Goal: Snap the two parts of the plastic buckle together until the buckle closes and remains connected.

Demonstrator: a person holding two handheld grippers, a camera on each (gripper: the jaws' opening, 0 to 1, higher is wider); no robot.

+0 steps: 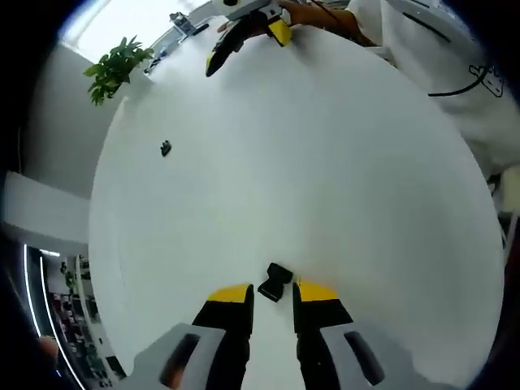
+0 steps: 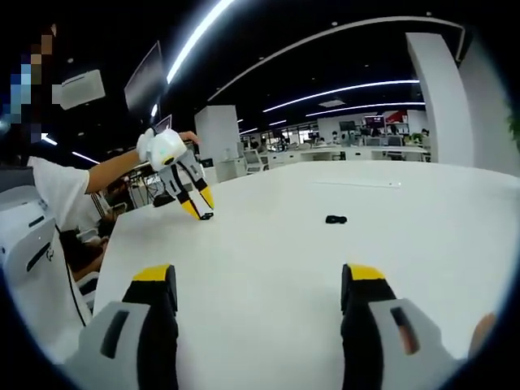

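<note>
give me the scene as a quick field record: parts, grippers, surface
surface: white table
buckle part 1: between the left hand-held gripper tips, jaws open
buckle part 2: lying alone on the table, ahead of the right hand-held gripper
right jaws: wide open, holding nothing
joined: no, parts far apart
background: plant

Each gripper has two black jaws capped with yellow tips and set into a pale grey moulded body with a dark oval slot on either side, as the left gripper (image 1: 272, 299) shows in its own view and the right gripper (image 2: 264, 283) in its own. Seen from across the bench, the left gripper has a rounded white housing above its black and yellow jaws. The person wears a white short sleeve (image 2: 55, 188), and the white garment (image 1: 443, 57) carries a thin black line drawing.
</note>
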